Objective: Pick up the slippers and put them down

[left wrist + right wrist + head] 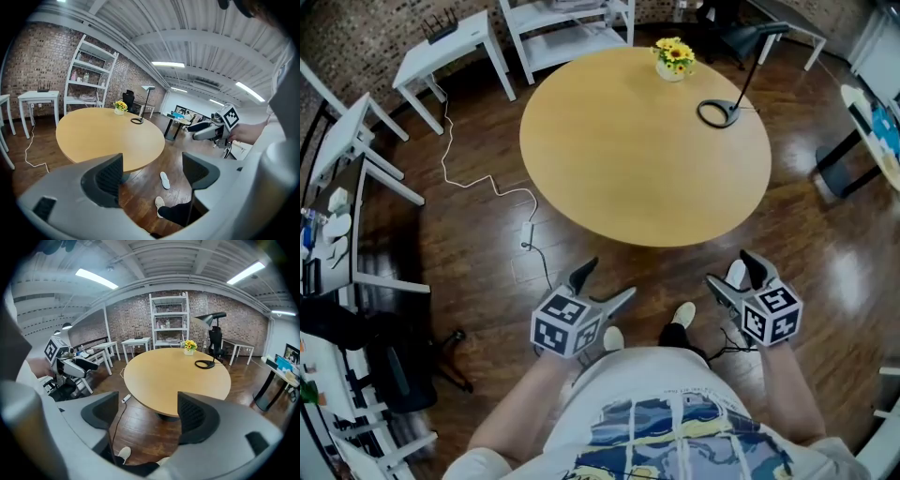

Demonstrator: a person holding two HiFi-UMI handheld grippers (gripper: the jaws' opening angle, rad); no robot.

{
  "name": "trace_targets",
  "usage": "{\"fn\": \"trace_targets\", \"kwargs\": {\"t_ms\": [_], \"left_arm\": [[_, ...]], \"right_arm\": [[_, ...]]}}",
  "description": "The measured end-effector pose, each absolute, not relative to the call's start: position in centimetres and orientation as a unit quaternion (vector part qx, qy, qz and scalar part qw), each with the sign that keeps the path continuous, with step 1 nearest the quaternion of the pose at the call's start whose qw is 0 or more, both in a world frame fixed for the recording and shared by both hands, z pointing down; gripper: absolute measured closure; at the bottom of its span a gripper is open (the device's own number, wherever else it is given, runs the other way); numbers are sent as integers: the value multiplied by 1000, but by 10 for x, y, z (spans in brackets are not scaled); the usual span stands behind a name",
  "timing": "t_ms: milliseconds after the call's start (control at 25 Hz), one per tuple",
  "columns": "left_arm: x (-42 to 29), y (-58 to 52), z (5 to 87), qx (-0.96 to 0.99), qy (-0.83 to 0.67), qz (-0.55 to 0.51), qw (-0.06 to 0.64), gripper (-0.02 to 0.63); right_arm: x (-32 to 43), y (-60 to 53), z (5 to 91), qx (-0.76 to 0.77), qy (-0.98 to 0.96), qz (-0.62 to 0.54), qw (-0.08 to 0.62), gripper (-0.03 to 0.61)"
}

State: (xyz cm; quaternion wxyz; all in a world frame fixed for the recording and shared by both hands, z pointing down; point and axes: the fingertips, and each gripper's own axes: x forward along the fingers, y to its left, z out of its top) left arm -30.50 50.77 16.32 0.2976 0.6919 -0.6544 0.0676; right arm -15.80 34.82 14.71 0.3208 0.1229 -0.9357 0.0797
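One white slipper (737, 273) lies on the wood floor by the table edge, partly hidden behind my right gripper (728, 267); the left gripper view shows this loose slipper (164, 179) flat on the floor. Two more white slippers (683, 314) (613, 337) are on the person's feet, below dark trouser legs. My left gripper (609, 278) is held at waist height, open and empty. In its own view the left gripper (152, 176) has its jaws wide apart. The right gripper (150, 416) is also open with nothing between its jaws. Both hang well above the floor.
A round wooden table (609, 159) stands just ahead with a flower pot (673, 58) and a black desk lamp (719, 112). A white cable and power strip (528, 232) trail on the floor at left. White desks (450, 47) and shelving (572, 28) line the back and left.
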Motion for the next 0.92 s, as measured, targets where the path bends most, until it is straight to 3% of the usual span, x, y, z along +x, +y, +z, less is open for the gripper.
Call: {"fn": "trace_targets", "kwargs": {"t_ms": [920], "left_arm": [[-280,536,165,708,-636,94,291,215]], "right_arm": [[-141,386,139,134,-936,68,319,170]]}}
